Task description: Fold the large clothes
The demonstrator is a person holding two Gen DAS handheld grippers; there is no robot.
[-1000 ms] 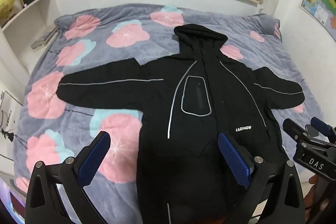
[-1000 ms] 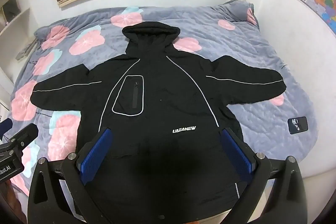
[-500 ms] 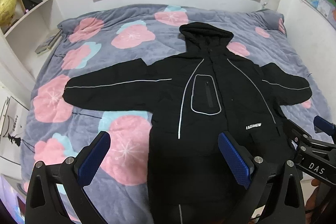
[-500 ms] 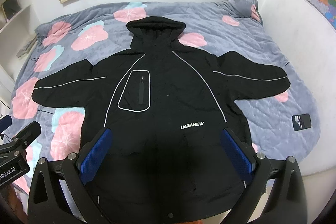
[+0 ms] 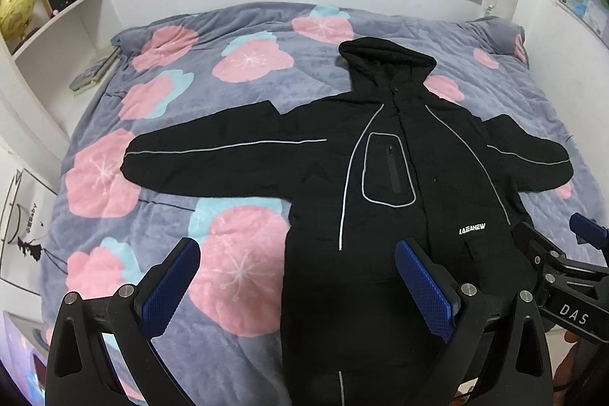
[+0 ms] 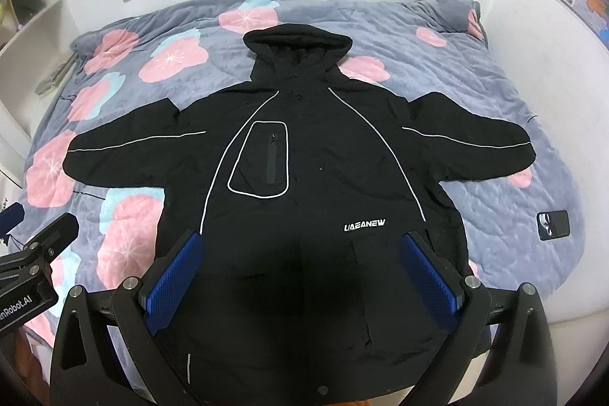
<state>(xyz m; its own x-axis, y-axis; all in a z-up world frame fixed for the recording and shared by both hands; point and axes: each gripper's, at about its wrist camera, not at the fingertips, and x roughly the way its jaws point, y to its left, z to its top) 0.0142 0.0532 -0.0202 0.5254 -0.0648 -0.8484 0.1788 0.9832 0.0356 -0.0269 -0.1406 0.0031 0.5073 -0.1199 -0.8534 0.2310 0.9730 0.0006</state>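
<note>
Left wrist view: the black hooded jacket [image 5: 380, 185] lies face up on the bed [image 5: 236, 94], hood toward the wall, both sleeves spread out sideways.
Left tongs [image 5: 297, 284]: spread wide and empty, hanging above the jacket's lower left side and the flowered blanket just beside it; they touch no cloth.
Neighbour: the right tongs [image 5: 552, 246] show at the right edge, over the hem corner.
Right wrist view: the jacket [image 6: 304, 177] fills the middle, front closed, chest pocket and white lettering uppermost.
Right tongs [image 6: 300, 276]: wide apart, holding nothing, poised over the lower front panel.
Bystander: a dark phone [image 6: 553, 225] rests on the blanket, well apart from the right sleeve.
Progress: by my reading nothing is folded yet. The jacket is only laid flat, so sleeves, sides and the lengthwise fold all remain.
</note>
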